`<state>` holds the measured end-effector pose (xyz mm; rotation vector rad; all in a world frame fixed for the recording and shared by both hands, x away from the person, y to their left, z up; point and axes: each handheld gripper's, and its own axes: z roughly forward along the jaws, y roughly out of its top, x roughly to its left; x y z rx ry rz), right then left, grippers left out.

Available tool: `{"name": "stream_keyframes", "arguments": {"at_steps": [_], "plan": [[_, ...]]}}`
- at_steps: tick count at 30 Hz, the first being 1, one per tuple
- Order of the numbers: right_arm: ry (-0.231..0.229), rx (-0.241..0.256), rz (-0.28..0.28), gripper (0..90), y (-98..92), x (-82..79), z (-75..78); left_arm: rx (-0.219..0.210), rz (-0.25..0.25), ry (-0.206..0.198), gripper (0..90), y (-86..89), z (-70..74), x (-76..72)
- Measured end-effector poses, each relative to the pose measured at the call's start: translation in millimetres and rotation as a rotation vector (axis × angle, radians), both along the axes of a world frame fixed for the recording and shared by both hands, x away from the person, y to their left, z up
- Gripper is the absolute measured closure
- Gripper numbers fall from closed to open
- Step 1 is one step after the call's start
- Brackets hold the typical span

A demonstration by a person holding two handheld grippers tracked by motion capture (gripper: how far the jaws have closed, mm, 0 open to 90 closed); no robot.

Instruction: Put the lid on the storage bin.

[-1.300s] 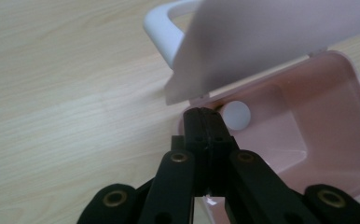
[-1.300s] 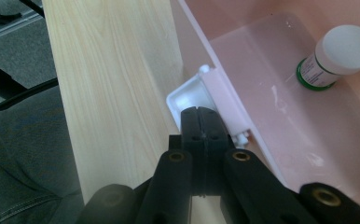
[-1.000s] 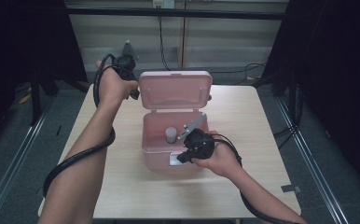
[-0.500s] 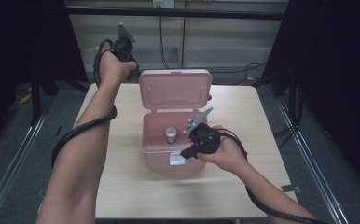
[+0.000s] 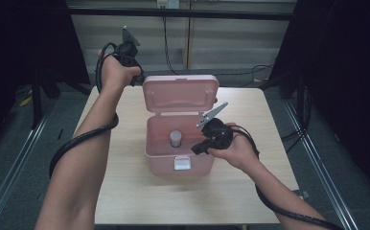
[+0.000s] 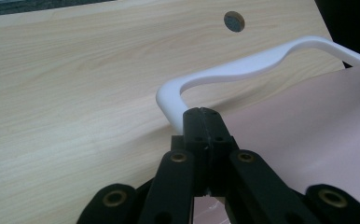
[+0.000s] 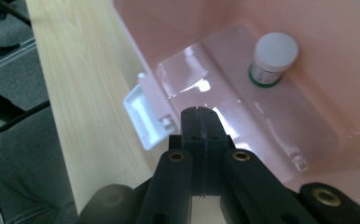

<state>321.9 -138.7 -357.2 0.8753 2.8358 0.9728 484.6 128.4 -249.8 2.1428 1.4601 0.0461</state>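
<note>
On the left of the high view, the left gripper (image 5: 134,76) is held up past the far left corner of the wooden table (image 5: 250,191), just beside the raised lid (image 5: 180,93) of the pink box (image 5: 161,165). In the left gripper view its two black jaws are pressed flat together with nothing between them. Their tips sit close in front of the white handle (image 6: 243,70), which curves across the back of the lid; the pictures do not show whether they touch it. A round hole (image 6: 234,21) lies in the tabletop farther off.

The box stands in the middle of the table, open, with its lid upright at the far side. A white latch (image 5: 182,164) hangs on its near wall. Inside, a small bottle (image 5: 175,138) with a white cap stands upright on the floor of the box.

To the right, the right gripper (image 5: 198,148) hovers over the near right rim of the box. In the right gripper view its jaws are likewise closed on nothing, pointing down into the box, with the latch just to their left and the bottle well apart from them.
</note>
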Motion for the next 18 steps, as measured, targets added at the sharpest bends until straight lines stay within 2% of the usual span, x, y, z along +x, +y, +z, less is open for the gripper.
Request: {"name": "stream_keyframes", "arguments": {"at_steps": [13, 18], "plan": [[-0.012, 0.021, -0.102, 90.0, -28.7, 25.6, 17.4, 0.011, -0.011, -0.013, 90.0, -0.5, 0.5, -7.0], [-0.009, 0.017, -0.123, 90.0, -35.1, 31.3, 21.6, 0.013, -0.013, -0.013, 90.0, -2.1, -2.1, -8.8]]}}
